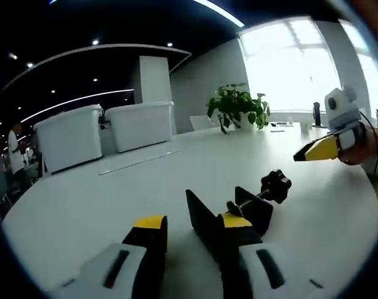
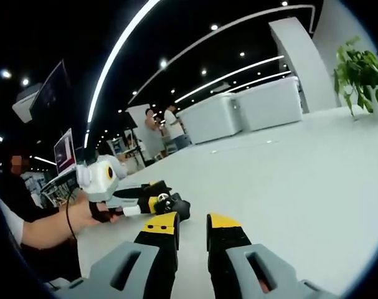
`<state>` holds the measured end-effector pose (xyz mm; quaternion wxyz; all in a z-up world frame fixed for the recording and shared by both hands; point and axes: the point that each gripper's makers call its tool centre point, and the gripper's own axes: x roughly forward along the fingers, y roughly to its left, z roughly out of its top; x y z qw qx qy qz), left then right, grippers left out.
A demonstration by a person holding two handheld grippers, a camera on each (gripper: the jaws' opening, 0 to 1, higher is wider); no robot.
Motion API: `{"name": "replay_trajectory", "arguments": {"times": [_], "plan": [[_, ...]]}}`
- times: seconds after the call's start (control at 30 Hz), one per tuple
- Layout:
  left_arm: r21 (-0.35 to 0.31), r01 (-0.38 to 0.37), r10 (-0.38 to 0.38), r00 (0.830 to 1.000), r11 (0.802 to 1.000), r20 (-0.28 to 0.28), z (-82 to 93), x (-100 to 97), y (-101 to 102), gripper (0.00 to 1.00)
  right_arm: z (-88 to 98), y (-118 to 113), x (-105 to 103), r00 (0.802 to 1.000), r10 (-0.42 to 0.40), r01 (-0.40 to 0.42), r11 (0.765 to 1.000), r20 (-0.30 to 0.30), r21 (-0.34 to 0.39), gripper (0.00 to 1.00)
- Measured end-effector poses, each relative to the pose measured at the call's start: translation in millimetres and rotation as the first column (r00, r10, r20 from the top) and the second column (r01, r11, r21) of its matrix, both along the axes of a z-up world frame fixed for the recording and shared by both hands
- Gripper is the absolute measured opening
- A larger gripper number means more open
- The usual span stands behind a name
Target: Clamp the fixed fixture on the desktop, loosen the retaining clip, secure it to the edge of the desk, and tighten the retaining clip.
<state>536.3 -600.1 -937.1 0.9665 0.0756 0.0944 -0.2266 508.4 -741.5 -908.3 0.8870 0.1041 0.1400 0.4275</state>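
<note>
Left gripper view: left gripper [image 1: 192, 225] rises from the bottom, yellow-tipped jaws parted. The black clamp fixture [image 1: 238, 215] sits on the white desktop [image 1: 101, 205]; one upright plate of it stands between the jaws, up against the right jaw, with a clear gap to the left jaw. Cannot tell if the jaws actually press it. The fixture's threaded screw runs up and right to a black lobed knob [image 1: 275, 185], which is clear of the gripper. Further right, the right gripper [image 1: 313, 151] comes in from the edge, held by a hand [image 1: 357, 146]; yellow tip points left toward the knob but well apart from it, above the desk. Far side of desk: potted plant [image 1: 237, 107], a dark bottle [image 1: 316, 114], bright window [image 1: 288, 62]. Left background: two white rounded cabinets [image 1: 104, 131].

Right gripper view: right gripper [image 2: 192, 225] jaws at the bottom, slightly parted, nothing between them, just bare white desktop [image 2: 288, 180]. Beyond the left jaw tip, the left gripper [image 2: 152, 202] lies low over the desk, held by a hand [image 2: 83, 215] with a forearm coming from the left edge; the black clamp fixture [image 2: 173, 205] is at its jaws, details too small to tell. Behind: laptop screen [image 2: 63, 151], two people standing [image 2: 164, 131], white cabinets [image 2: 245, 109], plant [image 2: 361, 71] at right.
</note>
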Motion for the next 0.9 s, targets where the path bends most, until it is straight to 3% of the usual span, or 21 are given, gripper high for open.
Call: {"name": "replay_trajectory", "arguments": {"times": [0.13, 0.3, 0.6, 0.8, 0.9], "plan": [[-0.007, 0.006, -0.006, 1.000, 1.000, -0.002, -0.2, 0.9, -1, 0.31, -6.5, 2, 2, 0.999, -0.011, 0.011, 1.000, -0.037, 0.008, 0.17], [-0.032, 0.010, -0.010, 1.000, 0.999, -0.013, -1.2, 1.5, -1, 0.31, -7.0, 4, 3, 0.999, -0.018, 0.018, 1.000, -0.036, -0.001, 0.15], [-0.014, 0.010, -0.010, 1.000, 1.000, 0.008, -0.3, 5.2, -3, 0.31, -14.1, 5, 9, 0.998, -0.038, 0.039, 0.999, -0.055, 0.013, 0.15], [0.003, 0.042, -0.042, 0.999, 0.999, 0.020, -0.6, 1.8, -10, 0.18, -10.4, 2, 13, 0.997, -0.057, 0.059, 0.998, -0.054, 0.036, 0.15], [0.016, 0.049, -0.049, 0.998, 0.999, 0.030, -0.3, 0.7, -12, 0.17, -10.0, 1, 13, 0.997, -0.060, 0.062, 0.997, -0.052, 0.039, 0.15]]}}
